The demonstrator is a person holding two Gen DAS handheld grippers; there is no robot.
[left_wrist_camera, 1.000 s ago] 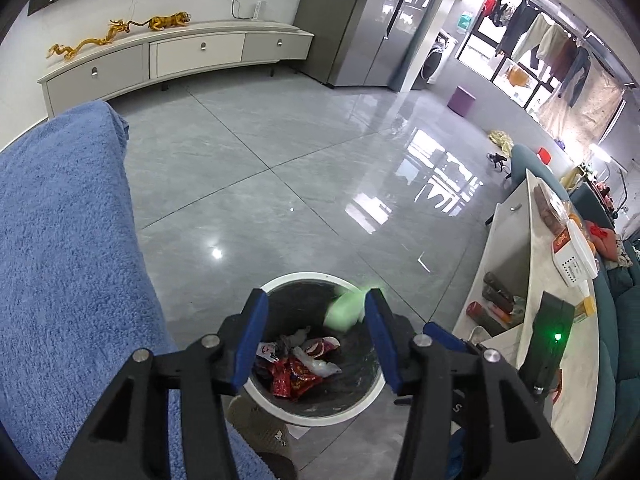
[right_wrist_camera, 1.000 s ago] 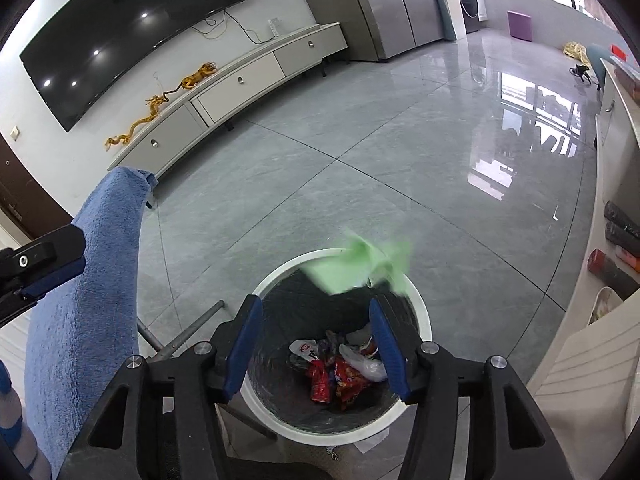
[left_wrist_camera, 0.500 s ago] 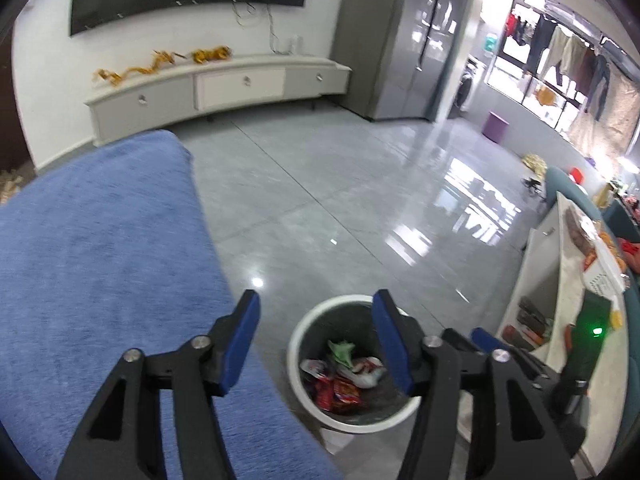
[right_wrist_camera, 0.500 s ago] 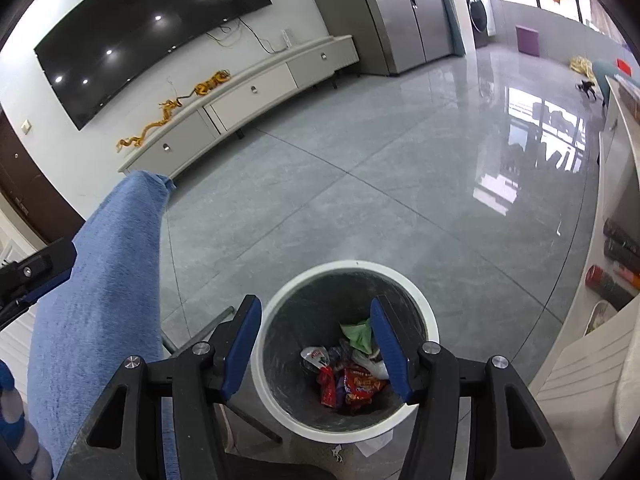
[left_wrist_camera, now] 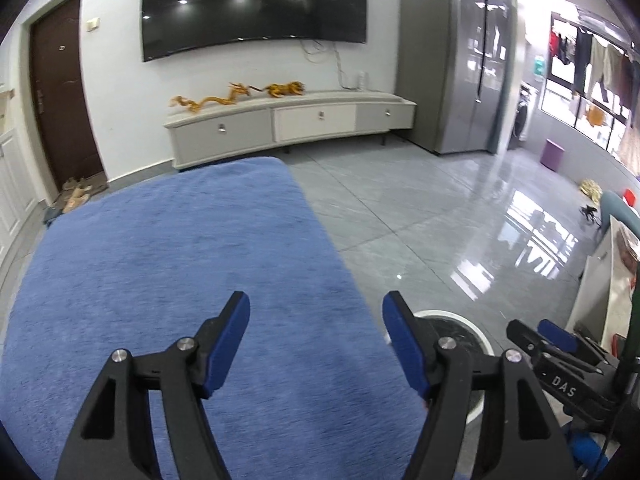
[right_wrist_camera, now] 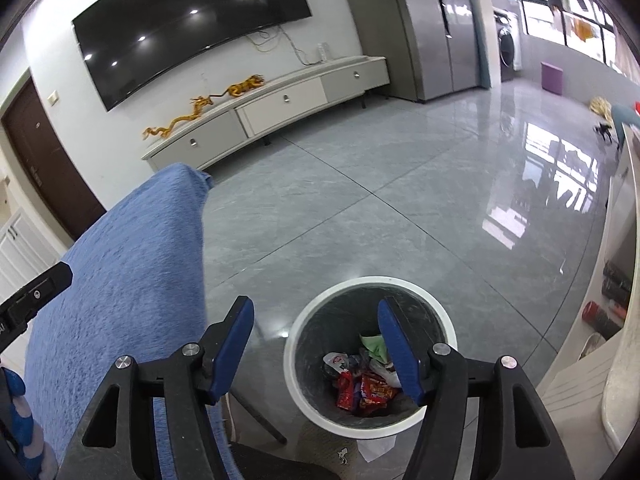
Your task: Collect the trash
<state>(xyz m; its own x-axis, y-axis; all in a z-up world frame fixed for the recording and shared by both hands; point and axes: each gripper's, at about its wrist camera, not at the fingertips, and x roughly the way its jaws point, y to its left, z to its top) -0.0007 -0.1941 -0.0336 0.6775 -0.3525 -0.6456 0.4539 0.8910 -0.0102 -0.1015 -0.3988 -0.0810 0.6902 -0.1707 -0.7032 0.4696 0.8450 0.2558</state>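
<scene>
A round white-rimmed trash bin [right_wrist_camera: 308, 316] stands on the grey floor, holding red snack wrappers [right_wrist_camera: 370, 394], a white wrapper and a green scrap [right_wrist_camera: 374, 346]. My right gripper [right_wrist_camera: 314, 314] hangs above and left of the bin, its jaws opening with nothing between them. My left gripper [left_wrist_camera: 316, 308] hovers over a blue towel-covered surface [left_wrist_camera: 180, 260], its jaws also opening and empty. In the left wrist view only the bin's rim [left_wrist_camera: 460, 318] shows at lower right, with the right gripper [left_wrist_camera: 556, 332] beside it.
A white TV cabinet [right_wrist_camera: 280, 100] with golden dragon figures lines the far wall under a large black screen. A white low table [right_wrist_camera: 618, 280] with bottles stands at the right. A scrap of white paper [right_wrist_camera: 374, 448] lies on the floor by the bin.
The green scrap fell from the air into the bin. Both grippers opened wider and rose. The left gripper swung left, from over the bin to over the blue towel.
</scene>
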